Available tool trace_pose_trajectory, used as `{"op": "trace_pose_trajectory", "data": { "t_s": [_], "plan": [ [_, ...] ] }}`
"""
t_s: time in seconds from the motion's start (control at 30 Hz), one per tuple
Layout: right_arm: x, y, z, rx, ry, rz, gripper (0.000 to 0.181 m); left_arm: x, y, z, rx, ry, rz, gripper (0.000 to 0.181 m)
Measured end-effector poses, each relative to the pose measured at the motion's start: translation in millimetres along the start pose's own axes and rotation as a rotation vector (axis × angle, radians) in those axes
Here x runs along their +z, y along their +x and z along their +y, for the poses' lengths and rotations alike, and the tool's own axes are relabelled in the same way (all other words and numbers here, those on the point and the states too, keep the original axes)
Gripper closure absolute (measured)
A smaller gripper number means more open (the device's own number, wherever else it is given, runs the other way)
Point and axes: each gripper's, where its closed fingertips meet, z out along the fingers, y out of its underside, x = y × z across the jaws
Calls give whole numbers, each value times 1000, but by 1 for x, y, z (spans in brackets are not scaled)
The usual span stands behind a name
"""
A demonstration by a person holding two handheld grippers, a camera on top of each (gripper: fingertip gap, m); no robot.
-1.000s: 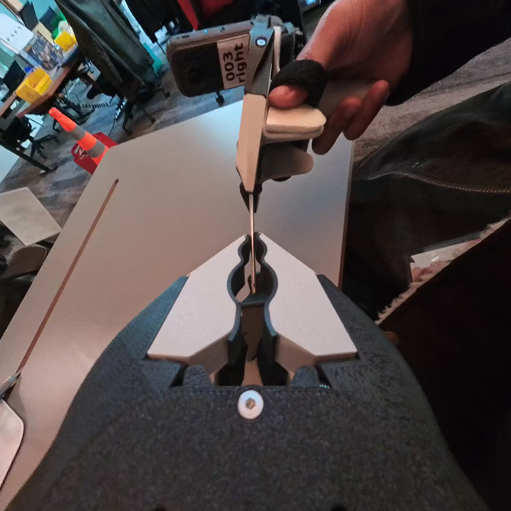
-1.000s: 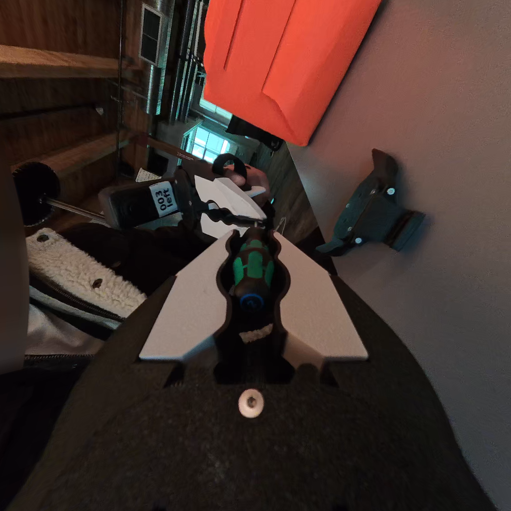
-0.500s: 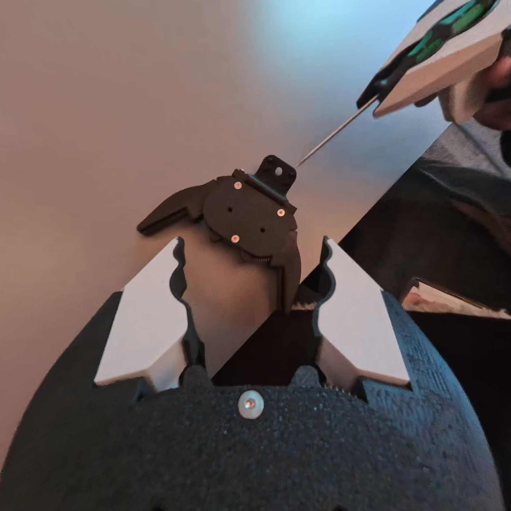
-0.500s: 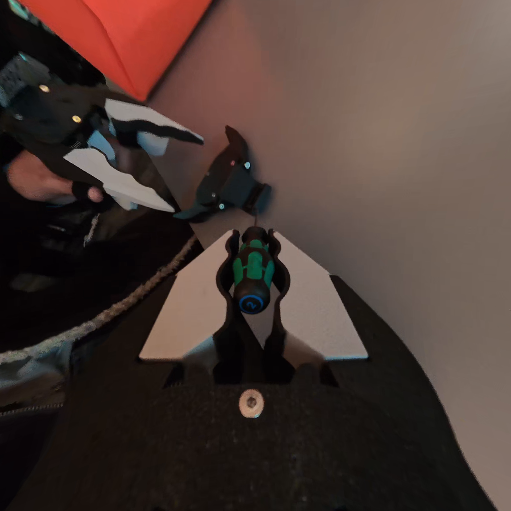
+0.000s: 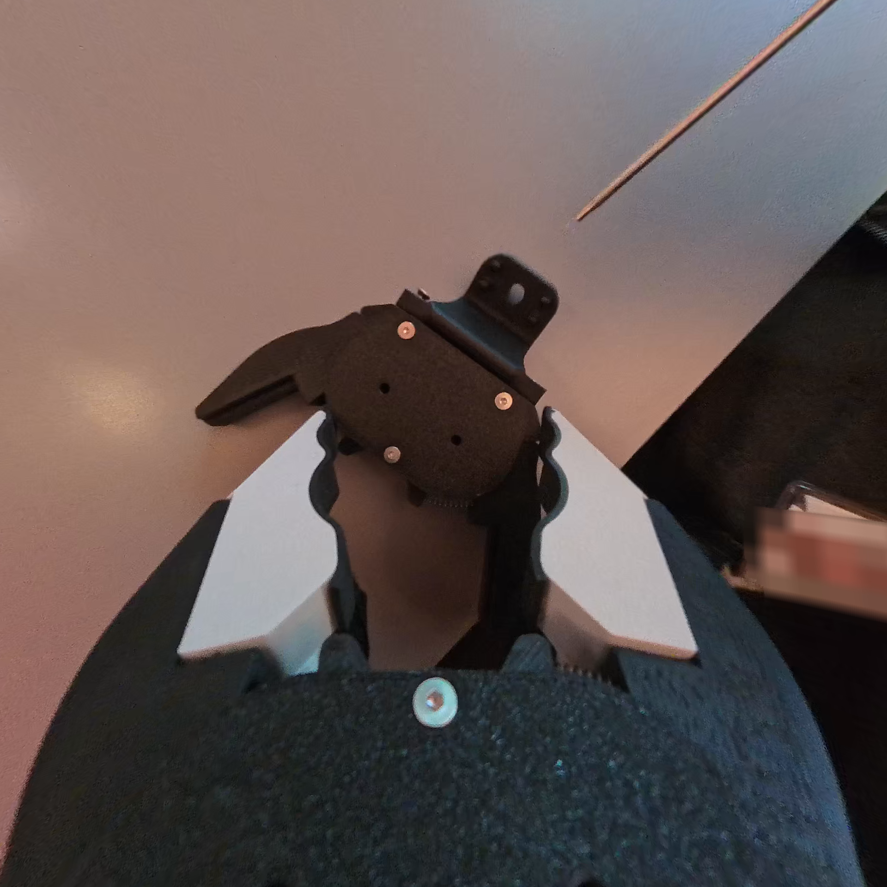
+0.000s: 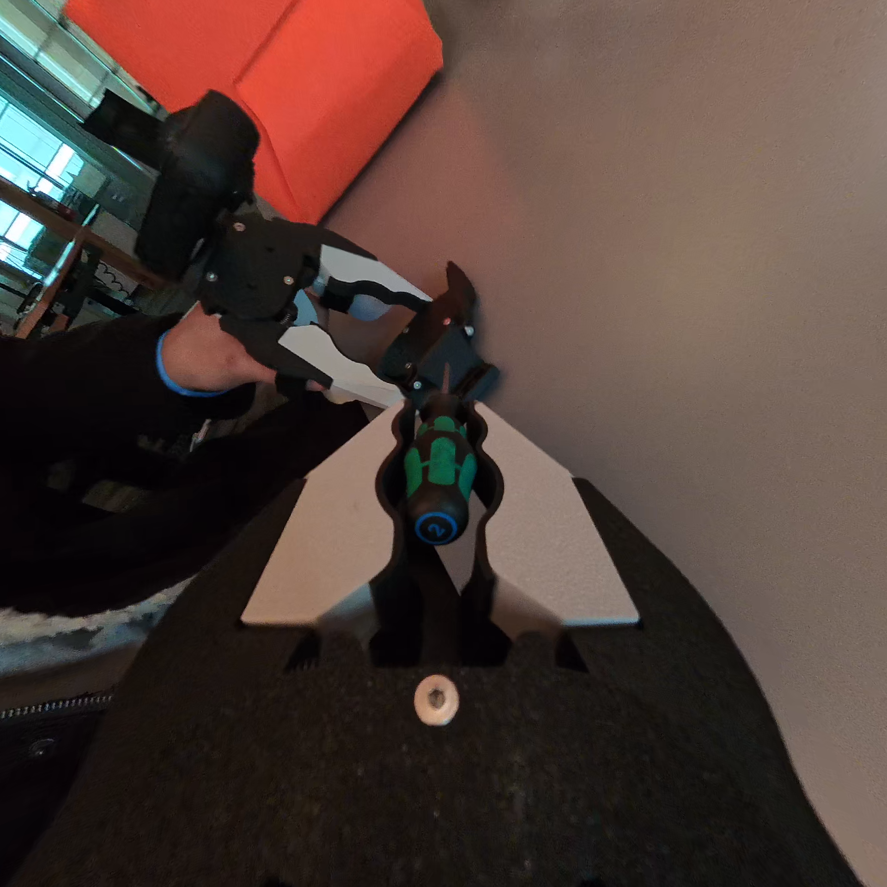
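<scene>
A black printed part with silver screws (image 5: 422,408) lies flat on the grey table (image 5: 240,192) near its edge. My left gripper (image 5: 434,418) is open, with one fingertip on each side of the part's near end. I cannot tell whether the pads touch it. The right wrist view shows the left gripper (image 6: 408,348) straddling the same part (image 6: 446,350). My right gripper (image 6: 439,408) is shut on a screwdriver with a green and black handle (image 6: 439,465). Its thin shaft (image 5: 696,110) points down at the table just beyond the part.
The table edge runs diagonally at the right (image 5: 720,365), with dark clothing (image 5: 792,408) beyond it. A large orange object (image 6: 288,86) stands past the table. A person's hand (image 6: 211,355) holds the left gripper.
The left gripper was shut on the screwdriver's shaft, let go, opened wide, dropped to the black part and has narrowed a little around it. The right gripper kept the screwdriver and swung toward the part.
</scene>
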Motion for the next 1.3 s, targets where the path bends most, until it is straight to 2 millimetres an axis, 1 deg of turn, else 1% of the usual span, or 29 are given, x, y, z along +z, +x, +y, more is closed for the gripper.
{"op": "trace_pose_trajectory", "data": {
  "t_s": [0.03, 0.1, 0.17, 0.23, 0.3, 0.37, 0.47, 0.63, 0.9, 1.0, 1.3],
  "plan": [
    [-3, -3, -3, -20, 16, -9, 161, -4, 4, -3, -15, 23, 51, 96],
    [-9, -19, -9, -77, 44, -66, 161, -15, 21, -13, -43, 102, 227, 96],
    [-16, -29, -19, -164, 80, -52, 161, -31, 37, -22, -47, 182, 374, 96],
    [-22, -38, -28, -218, 85, -48, 161, -46, 47, -29, -33, 246, 471, 96],
    [-23, -44, -31, -193, 78, -64, 161, -59, 54, -36, -41, 301, 537, 96],
    [-23, -48, -28, -138, 59, -92, 161, -65, 54, -40, -38, 331, 538, 96],
    [-22, -46, -29, -128, 58, -65, 161, -68, 55, -42, 13, 345, 497, 96],
    [-20, -45, -29, -116, 56, -63, 161, -66, 54, -42, 75, 342, 429, 96],
    [-22, -43, -32, -99, 68, -67, 161, -60, 51, -39, 70, 320, 419, 96],
    [-20, -42, -29, -104, 49, -60, 161, -62, 52, -41, 68, 330, 426, 96],
    [-18, -42, -28, -105, 43, -56, 161, -61, 54, -38, 79, 318, 429, 96]
  ]
}}
